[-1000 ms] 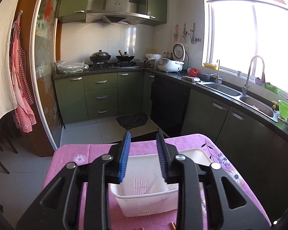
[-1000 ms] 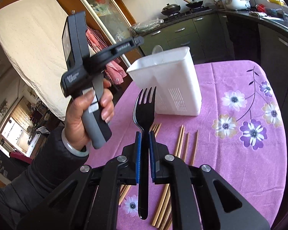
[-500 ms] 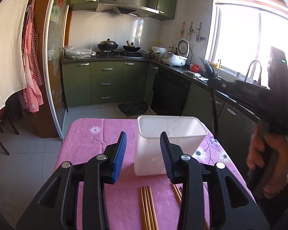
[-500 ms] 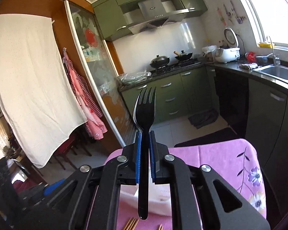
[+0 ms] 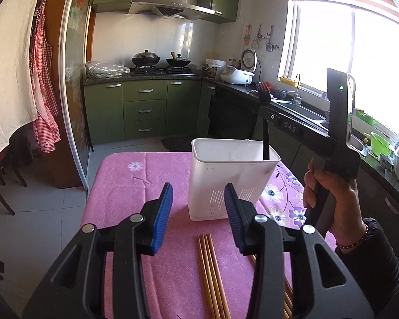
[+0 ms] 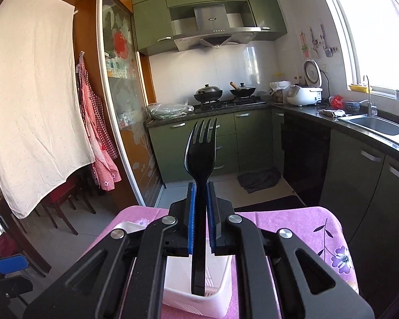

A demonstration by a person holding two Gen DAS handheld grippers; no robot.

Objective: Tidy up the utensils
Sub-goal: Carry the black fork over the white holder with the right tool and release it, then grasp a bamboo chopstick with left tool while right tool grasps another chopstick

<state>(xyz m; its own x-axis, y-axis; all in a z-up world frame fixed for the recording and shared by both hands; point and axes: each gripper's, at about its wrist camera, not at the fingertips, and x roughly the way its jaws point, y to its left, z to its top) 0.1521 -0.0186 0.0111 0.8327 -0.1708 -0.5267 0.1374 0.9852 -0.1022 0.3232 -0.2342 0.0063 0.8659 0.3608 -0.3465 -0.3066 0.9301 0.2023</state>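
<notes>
Right gripper (image 6: 199, 222) clamps a black plastic fork (image 6: 200, 154) upright over the white slotted plastic caddy (image 5: 230, 179) while the left gripper (image 5: 198, 214), empty, has just been widening, so lower the handle straight in before letting go.

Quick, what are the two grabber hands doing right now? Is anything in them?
Left gripper: open, nothing between its blue pads; its jaws have just been opening.
Right gripper: shut on the black plastic fork, handle end over the white plastic utensil basket.

Bright daylight floods through the blown-out window (image 5: 359, 61); fisheye edges curve.
</notes>
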